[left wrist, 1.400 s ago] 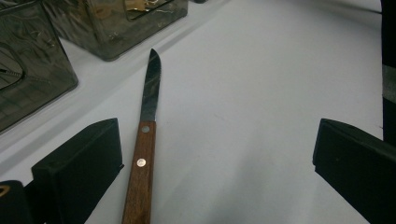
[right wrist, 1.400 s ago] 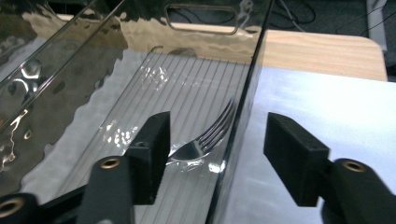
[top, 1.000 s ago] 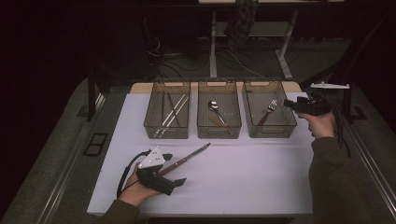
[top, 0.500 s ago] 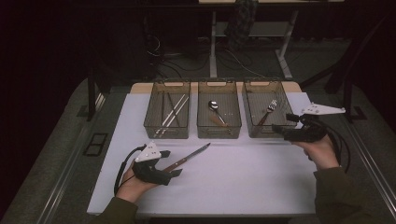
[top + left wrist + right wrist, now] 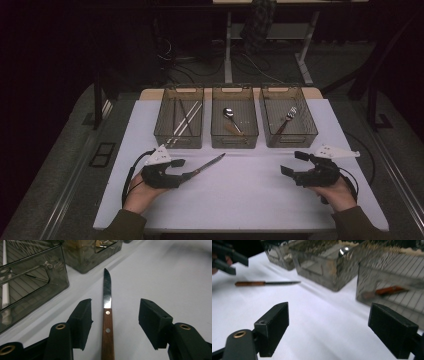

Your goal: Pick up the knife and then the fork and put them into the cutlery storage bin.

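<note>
Left gripper (image 5: 186, 169) low over the tabletop (image 5: 250, 200) near its front-left corner, jaws spread either side of the wooden handle of a knife (image 5: 107, 315), not touching it. Knife lies flat, blade pointing toward the middle bin (image 5: 235, 135). Left bin (image 5: 179, 140) holds chopsticks (image 5: 184, 120); middle bin, a spoon (image 5: 231, 119); right bin (image 5: 289, 137), a fork (image 5: 286, 120). Right gripper (image 5: 292, 163) near the front-right corner, jaws wide apart, holding nothing.

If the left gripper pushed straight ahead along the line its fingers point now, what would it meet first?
The knife. The left gripper is open with its fingers either side of the wooden handle, so going on would run it along the handle toward the blade. Beyond the tip looks like bare table, with the middle bin close by; depth is unclear.
</note>
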`<state>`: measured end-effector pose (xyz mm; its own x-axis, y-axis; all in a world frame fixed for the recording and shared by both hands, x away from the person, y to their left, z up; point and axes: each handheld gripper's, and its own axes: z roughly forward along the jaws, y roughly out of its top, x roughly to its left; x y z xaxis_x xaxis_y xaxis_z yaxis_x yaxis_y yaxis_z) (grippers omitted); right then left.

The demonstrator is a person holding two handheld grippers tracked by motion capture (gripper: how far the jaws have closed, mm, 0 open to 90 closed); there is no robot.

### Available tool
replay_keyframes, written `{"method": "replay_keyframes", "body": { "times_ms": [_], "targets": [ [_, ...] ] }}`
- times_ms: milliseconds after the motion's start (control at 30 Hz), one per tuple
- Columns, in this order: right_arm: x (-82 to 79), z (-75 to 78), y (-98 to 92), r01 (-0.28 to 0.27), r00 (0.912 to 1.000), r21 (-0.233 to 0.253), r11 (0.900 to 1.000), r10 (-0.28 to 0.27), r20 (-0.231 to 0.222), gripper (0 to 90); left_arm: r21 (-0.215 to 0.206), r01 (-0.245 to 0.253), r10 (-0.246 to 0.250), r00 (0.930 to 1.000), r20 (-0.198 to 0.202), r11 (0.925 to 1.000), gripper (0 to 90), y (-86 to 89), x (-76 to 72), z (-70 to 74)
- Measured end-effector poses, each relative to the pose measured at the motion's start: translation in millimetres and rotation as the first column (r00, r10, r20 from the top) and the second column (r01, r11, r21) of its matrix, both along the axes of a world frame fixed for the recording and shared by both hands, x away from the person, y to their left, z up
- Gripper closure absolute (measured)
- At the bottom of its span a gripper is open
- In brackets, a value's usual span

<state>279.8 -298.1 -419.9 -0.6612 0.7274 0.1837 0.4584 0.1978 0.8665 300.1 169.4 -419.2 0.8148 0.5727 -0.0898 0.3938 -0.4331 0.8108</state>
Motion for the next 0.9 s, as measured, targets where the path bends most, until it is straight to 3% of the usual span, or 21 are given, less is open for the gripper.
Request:
{"method": "replay_keyframes", "body": {
  "times_ms": [267,500,667,900],
  "targets": [
    [-21.2,-14.2,11.9,-0.052,0.9985,-0.034,0.998,0.051,-0.021,16.3,0.063,0.005,-0.003,0.9997,-0.025,0.998,59.5,-14.9,15.0,-7.5],
    [-20.4,-16.0,13.3,-0.045,0.9988,-0.049,0.998,0.044,-0.022,16.3,0.116,0.04,-0.032,0.9972,-0.068,0.9925,66.9,-35.7,24.6,-19.5],
    [-19.7,-16.0,14.1,-0.043,0.999,-0.048,0.998,0.042,-0.017,16.3,0.181,0.05,-0.037,0.9967,-0.072,0.9822,71.1,-42.4,28.1,-25.3],
    [-20.3,-15.7,15.9,-0.048,0.9988,-0.058,0.997,0.047,-0.016,16.3,0.199,0.045,-0.032,0.9972,-0.068,0.979,73.1,-42.3,26.7,-26.3]
  ]
}}
